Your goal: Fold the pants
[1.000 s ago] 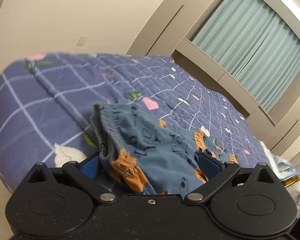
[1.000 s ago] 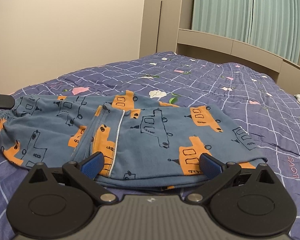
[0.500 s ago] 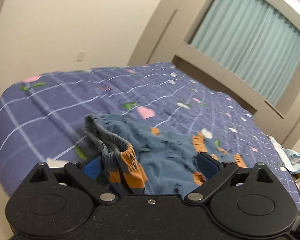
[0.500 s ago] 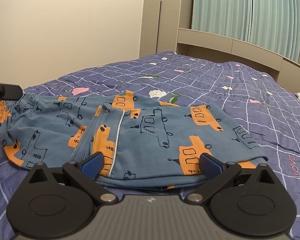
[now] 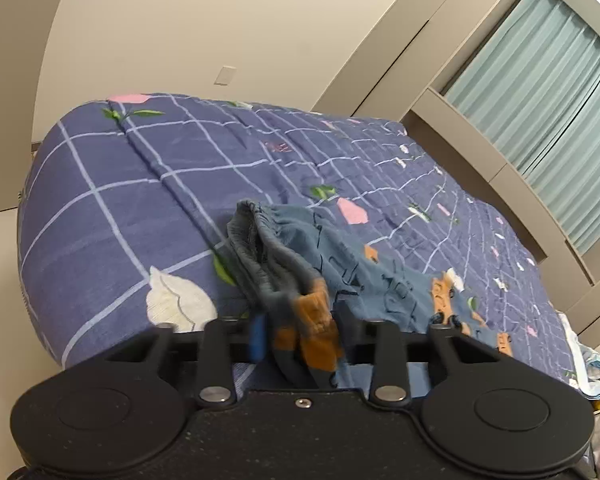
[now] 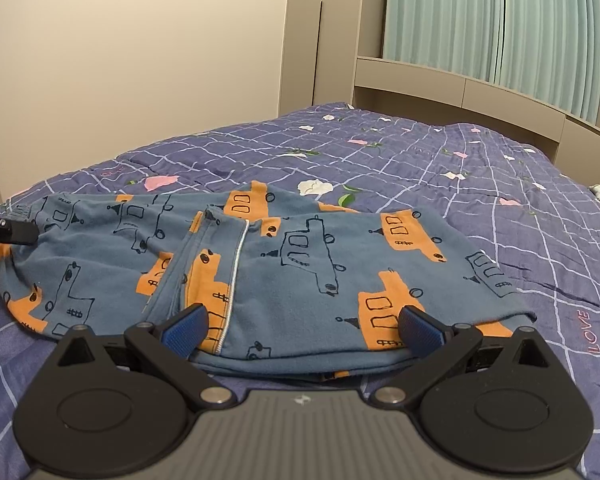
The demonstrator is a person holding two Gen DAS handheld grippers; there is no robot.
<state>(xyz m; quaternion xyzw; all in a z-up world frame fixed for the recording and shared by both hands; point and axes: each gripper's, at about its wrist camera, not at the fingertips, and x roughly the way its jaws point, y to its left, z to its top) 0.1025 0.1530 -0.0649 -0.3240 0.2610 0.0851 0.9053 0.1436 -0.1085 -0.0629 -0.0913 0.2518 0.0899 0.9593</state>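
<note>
The pants (image 6: 300, 264) are blue with orange truck prints and lie partly folded on the bed. My left gripper (image 5: 300, 336) is shut on the bunched elastic waistband (image 5: 276, 256) at the pants' left end; it shows in the right wrist view (image 6: 4, 232) at the far left. My right gripper (image 6: 302, 328) is open, its blue pads (image 6: 188, 326) just above the near folded edge of the pants, holding nothing.
The bed carries a purple checked quilt (image 6: 500, 184) with flower prints. A beige wall and wardrobe stand behind, with teal curtains (image 6: 480, 32) over a headboard ledge. The quilt's left edge drops off toward the floor (image 5: 4, 280). Some clutter (image 5: 596, 376) lies past the bed's right side.
My left gripper has closed on the waistband, which was loose between open fingers before, and has drawn back a little. The right gripper has not moved.
</note>
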